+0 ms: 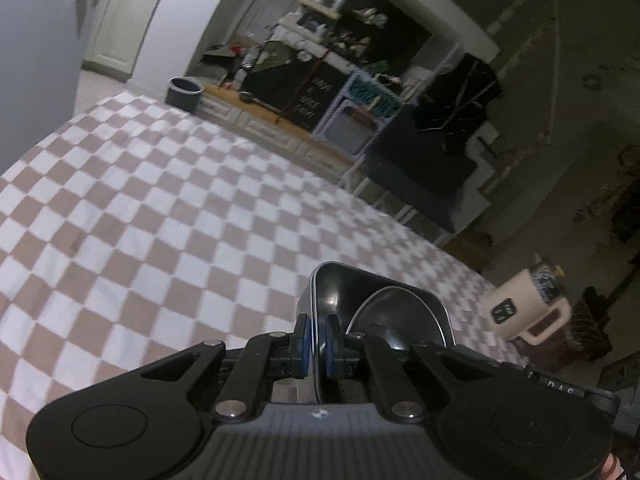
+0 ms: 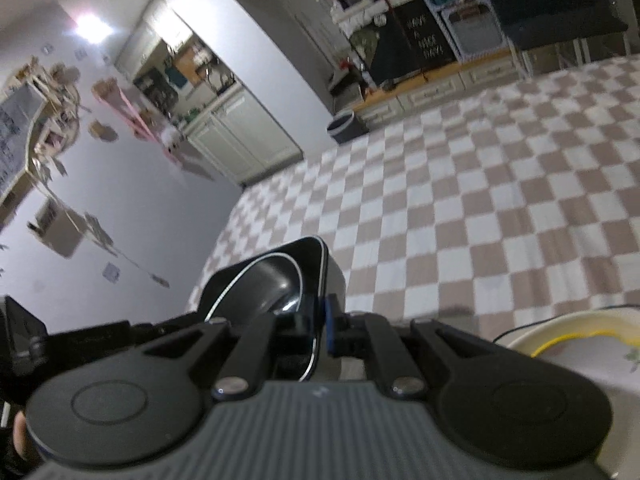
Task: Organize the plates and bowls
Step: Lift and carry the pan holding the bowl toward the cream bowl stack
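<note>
A black square bowl (image 1: 360,300) with a silver rim is held up above the checkered tablecloth (image 1: 160,208). My left gripper (image 1: 316,336) is shut on the bowl's left rim, blue pads on either side of the wall. In the right wrist view the same black bowl (image 2: 276,280) is pinched at its right rim by my right gripper (image 2: 320,324), which is shut on it. A round inner outline shows inside the bowl. A cream plate with a yellow band (image 2: 580,336) lies at the lower right of the right wrist view.
The brown-and-white checkered cloth (image 2: 480,200) covers a wide surface. A dark round bin (image 1: 184,92) stands beyond its far edge, near low white cabinets. A beige mug-like object (image 1: 528,304) sits off the cloth's right edge. A dark chair (image 1: 424,172) stands past the far side.
</note>
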### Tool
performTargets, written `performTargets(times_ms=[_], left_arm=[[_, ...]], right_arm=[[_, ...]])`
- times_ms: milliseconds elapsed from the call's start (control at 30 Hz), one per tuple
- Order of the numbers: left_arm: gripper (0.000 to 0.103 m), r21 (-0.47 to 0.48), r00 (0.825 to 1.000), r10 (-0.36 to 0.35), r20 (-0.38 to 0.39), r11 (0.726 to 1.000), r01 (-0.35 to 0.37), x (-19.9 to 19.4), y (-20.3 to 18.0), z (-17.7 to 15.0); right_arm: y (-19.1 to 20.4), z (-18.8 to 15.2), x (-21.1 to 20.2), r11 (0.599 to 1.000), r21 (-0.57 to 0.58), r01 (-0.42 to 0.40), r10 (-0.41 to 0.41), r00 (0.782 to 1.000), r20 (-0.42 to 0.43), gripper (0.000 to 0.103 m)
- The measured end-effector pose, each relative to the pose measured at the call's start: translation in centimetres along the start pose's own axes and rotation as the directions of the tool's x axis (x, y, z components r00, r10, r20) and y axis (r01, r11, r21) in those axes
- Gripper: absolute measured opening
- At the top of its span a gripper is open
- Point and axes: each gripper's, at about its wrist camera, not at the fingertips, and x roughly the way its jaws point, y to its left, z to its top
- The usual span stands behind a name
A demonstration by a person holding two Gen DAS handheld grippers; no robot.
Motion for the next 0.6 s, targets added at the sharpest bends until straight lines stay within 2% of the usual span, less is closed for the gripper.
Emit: performTargets(times_ms=[233, 600], left_arm=[[0.007, 0.005, 0.994, -0.106, 0.009, 0.994, 0.106, -0.4, -3.5, -1.3], [0.008, 0.034, 0.981, -0.19, -0.049, 0.981, 0.192, 0.6, -8.3, -5.0]], right_arm=[[-2.1, 0.0, -5.1, 1.0, 0.025, 0.0, -0.002, 0.995, 0.096, 0.007], [-5.8, -1.6, -10.3, 0.994, 0.108, 0.014, -0.037, 0.975, 0.219, 0.007]])
